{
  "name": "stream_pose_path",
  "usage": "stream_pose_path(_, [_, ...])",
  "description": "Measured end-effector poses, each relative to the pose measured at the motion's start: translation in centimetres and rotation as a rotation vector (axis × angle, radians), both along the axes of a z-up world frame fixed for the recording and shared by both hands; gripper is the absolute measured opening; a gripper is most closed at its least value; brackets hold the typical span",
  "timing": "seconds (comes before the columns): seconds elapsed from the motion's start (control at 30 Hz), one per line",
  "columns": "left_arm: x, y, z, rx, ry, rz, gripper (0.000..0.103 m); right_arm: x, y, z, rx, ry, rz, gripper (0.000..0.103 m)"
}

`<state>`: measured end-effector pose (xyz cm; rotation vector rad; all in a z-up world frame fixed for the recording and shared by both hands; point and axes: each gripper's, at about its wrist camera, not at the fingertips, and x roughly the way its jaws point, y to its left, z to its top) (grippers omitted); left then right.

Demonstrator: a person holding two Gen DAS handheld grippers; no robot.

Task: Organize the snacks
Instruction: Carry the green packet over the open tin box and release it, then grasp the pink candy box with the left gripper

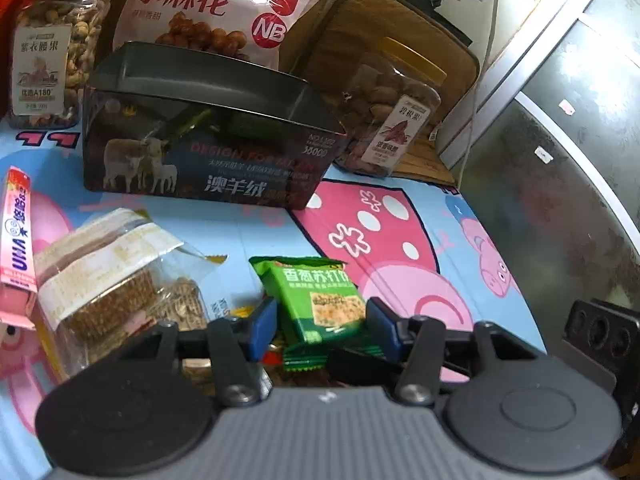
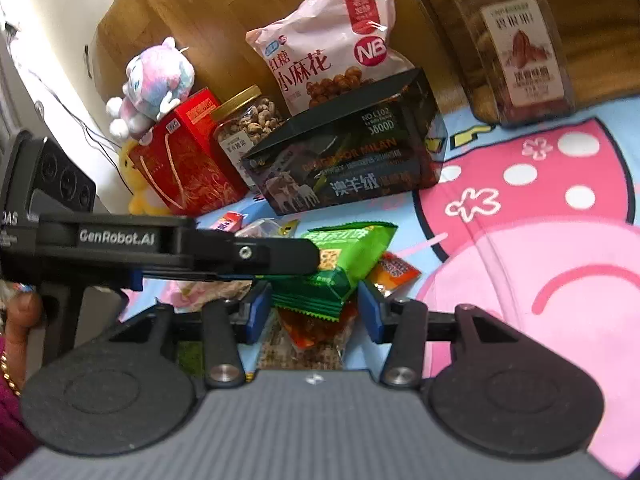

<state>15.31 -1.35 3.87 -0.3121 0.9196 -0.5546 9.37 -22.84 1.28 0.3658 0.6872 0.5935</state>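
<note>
A green cracker packet lies on the cartoon cloth, with my left gripper open around it, blue pads on either side. It also shows in the right wrist view, where the left gripper's finger reaches over it. My right gripper is open above a second green packet and red snack packets. A dark open box with wrapped snacks inside stands behind; it also shows in the right wrist view.
A clear wafer pack and pink candy stick lie left. Nut jars, a pink snack bag, a red gift box and a plush toy stand behind. An orange packet lies right.
</note>
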Motion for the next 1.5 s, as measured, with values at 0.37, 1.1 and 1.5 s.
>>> stream_pose_path(0.37, [-0.2, 0.6, 5.1, -0.022, -0.113, -0.003, 0.048, 0.4, -0.1, 4.7, -0.007, -0.171, -0.009, 0.040])
stream_pose_path(1.1, [14.3, 2.7, 2.8, -0.032, -0.079, 0.148, 0.060, 12.3, 4.1, 3.8, -0.138, -0.192, -0.049, 0.046])
stream_pose_path(1.5, [1.9, 10.9, 3.7, -0.120, -0.114, 0.160, 0.061, 5.5, 4.5, 2.6, -0.017, -0.082, 0.103, 0.048])
